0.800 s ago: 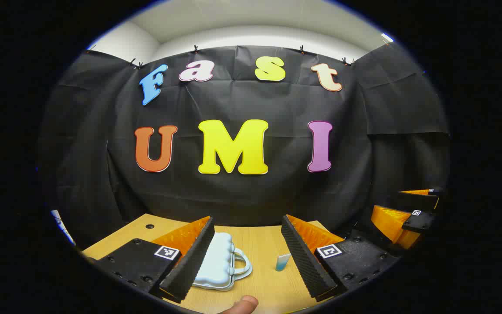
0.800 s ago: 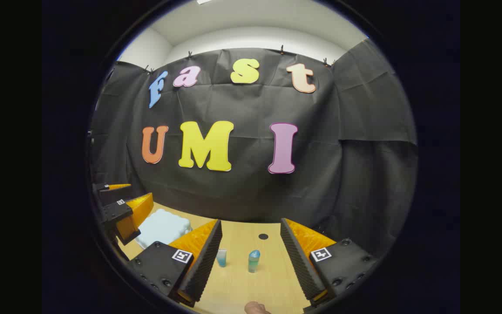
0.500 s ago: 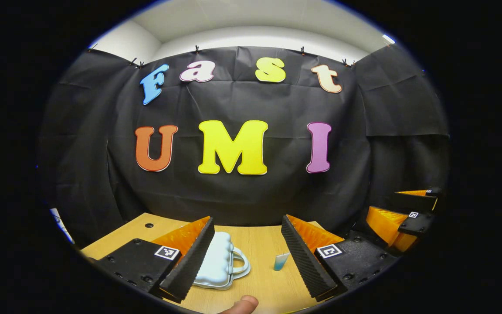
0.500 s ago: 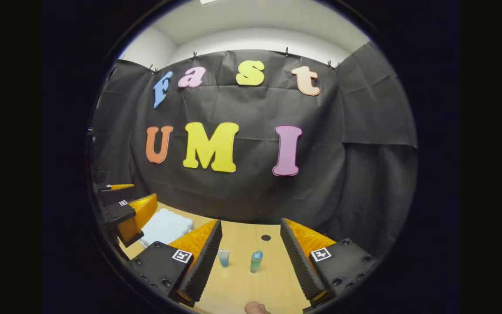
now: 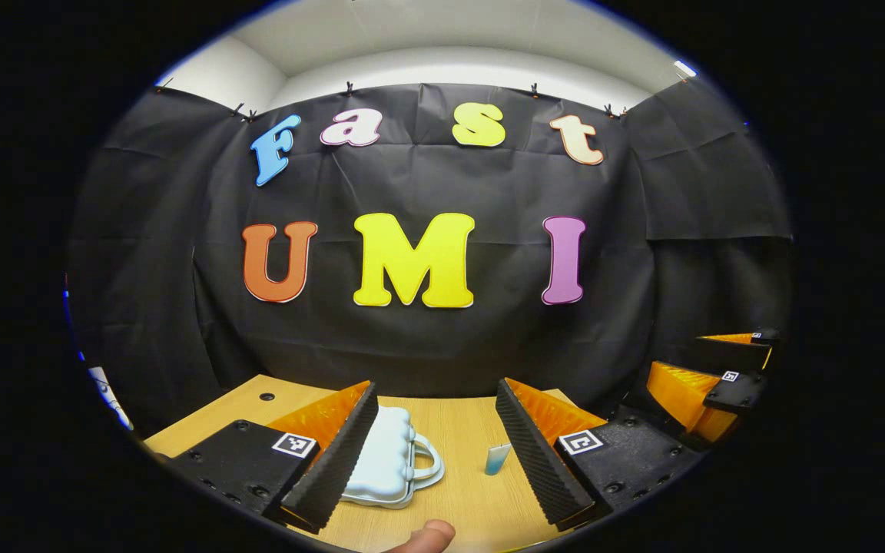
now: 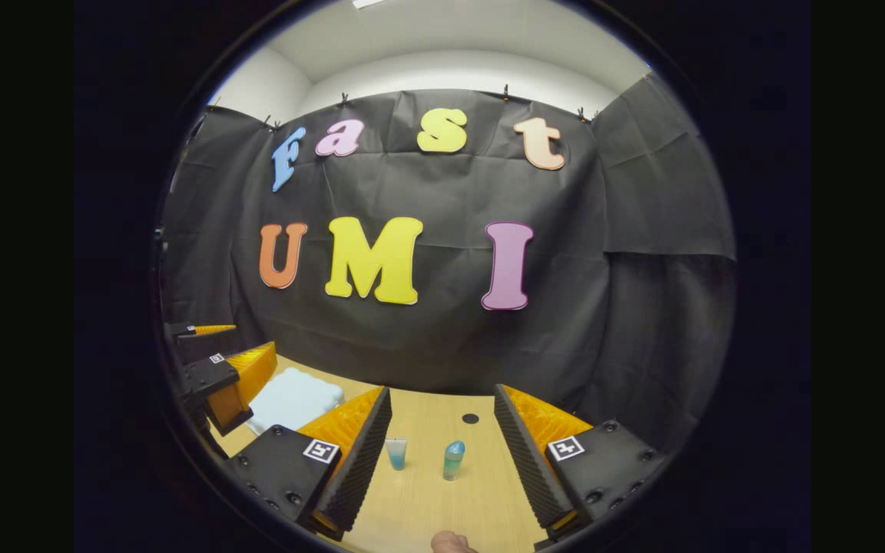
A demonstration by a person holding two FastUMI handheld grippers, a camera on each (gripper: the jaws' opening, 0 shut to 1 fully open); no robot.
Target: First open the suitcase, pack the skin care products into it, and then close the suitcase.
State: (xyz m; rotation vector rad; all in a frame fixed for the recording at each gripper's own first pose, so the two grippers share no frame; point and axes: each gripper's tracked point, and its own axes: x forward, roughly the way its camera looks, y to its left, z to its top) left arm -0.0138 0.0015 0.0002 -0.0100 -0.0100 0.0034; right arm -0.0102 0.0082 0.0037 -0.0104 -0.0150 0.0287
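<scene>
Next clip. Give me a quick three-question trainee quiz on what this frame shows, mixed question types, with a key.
1. True or false: the suitcase is already open.
2. How many skin care products stand between the right gripper's fingers in the right gripper view? A) one B) two C) four
3. Fill in: the left gripper is ____ (open/shut).

Key: 1. False, its lid is down on the table. 2. B, a tube and a bottle. 3. Open, holding nothing.

Clearance: bench (image 6: 427,499) ahead of both claws

Bare bench is lying between tube (image 6: 396,453) and bottle (image 6: 453,459); closed suitcase (image 5: 389,467) is occupying the left, the tube standing apart from it.
</scene>
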